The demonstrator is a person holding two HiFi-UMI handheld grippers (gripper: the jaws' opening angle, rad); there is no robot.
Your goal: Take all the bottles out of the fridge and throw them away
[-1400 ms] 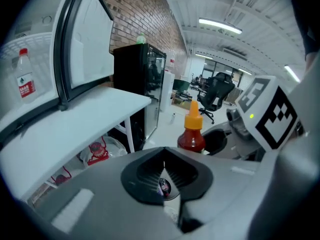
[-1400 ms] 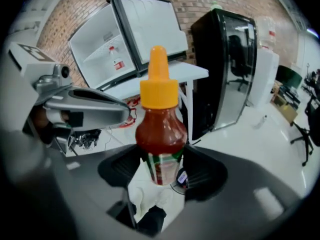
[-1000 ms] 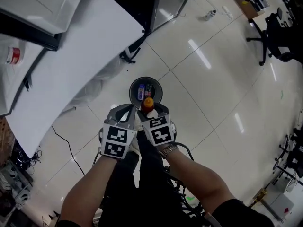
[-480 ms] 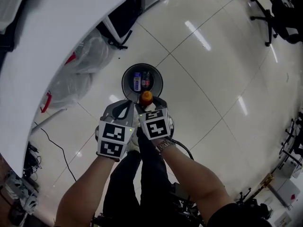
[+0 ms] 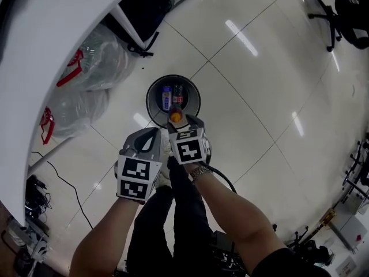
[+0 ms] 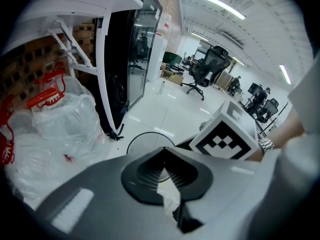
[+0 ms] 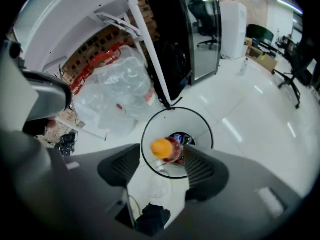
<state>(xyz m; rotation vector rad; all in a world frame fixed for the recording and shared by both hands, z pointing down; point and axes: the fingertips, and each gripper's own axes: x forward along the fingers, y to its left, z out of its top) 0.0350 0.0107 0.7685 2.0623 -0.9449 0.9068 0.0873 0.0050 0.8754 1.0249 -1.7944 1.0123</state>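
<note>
The right hand-held gripper (image 5: pixel 183 122) grips an orange-capped bottle (image 5: pixel 176 117) above the 6 o'clock rim of the round trash bin (image 5: pixel 151 101), which holds two bottles (image 5: pixel 167 98). The left hand-held gripper (image 5: pixel 157 133), at its 8 o'clock, is closed and empty.

Bottle (image 5: pixel 176 117): orange cap, red-brown body. Bin (image 5: pixel 153 100): dark grey inside, black rim. Plastic bags (image 5: pixel 95 68): clear with red handles. Floor (image 5: pixel 259 103): glossy white tiles with thin dark joints. Table (image 5: pixel 52 22): plain white.
</note>
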